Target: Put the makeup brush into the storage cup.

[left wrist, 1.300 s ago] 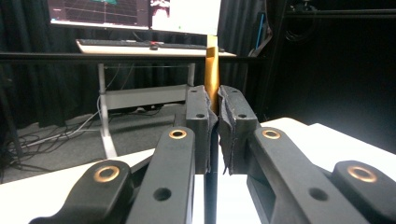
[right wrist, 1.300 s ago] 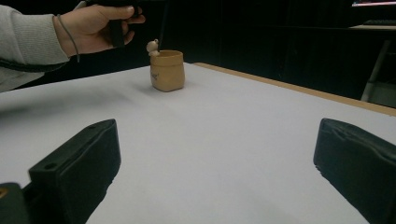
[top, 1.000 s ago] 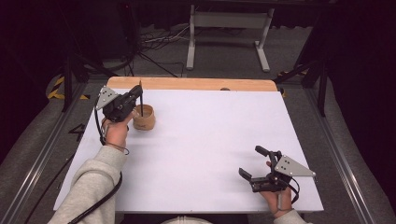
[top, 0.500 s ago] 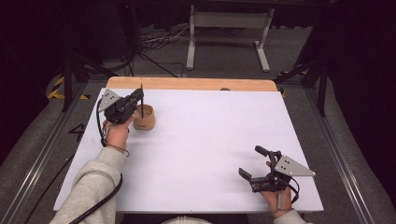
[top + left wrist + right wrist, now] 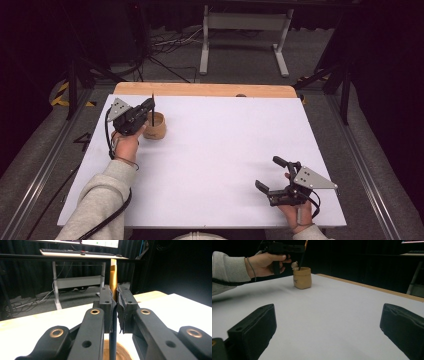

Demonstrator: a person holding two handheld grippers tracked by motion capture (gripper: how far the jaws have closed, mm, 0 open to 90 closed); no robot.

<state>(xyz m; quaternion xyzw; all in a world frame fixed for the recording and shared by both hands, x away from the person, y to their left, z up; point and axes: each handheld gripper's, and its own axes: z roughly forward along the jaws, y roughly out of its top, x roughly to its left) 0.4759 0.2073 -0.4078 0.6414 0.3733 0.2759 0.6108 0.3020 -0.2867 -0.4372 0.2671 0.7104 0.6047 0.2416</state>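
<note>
A small tan cup [image 5: 155, 127] stands at the far left of the white table [image 5: 225, 150]. My left gripper [image 5: 150, 111] is right above it, shut on a thin dark pencil [image 5: 153, 106] that stands upright. In the left gripper view the pencil [image 5: 113, 282] has a golden top, is pinched between the pads, and the cup [image 5: 122, 353] lies just below. In the right gripper view the pencil [image 5: 302, 255] has its lower end dipping into the cup [image 5: 302, 278]. My right gripper [image 5: 266, 173] rests near the front right edge, open with nothing in it [image 5: 328, 335].
A wooden strip [image 5: 200, 90] runs along the table's far edge. Behind it stand a white desk frame [image 5: 245, 30] and floor cables [image 5: 165, 45]. A keyboard [image 5: 62, 251] lies on that desk. The person's grey sleeve [image 5: 100, 200] comes in at the front left.
The left gripper has sunk slightly with the pencil toward the cup. The right gripper has not moved.
</note>
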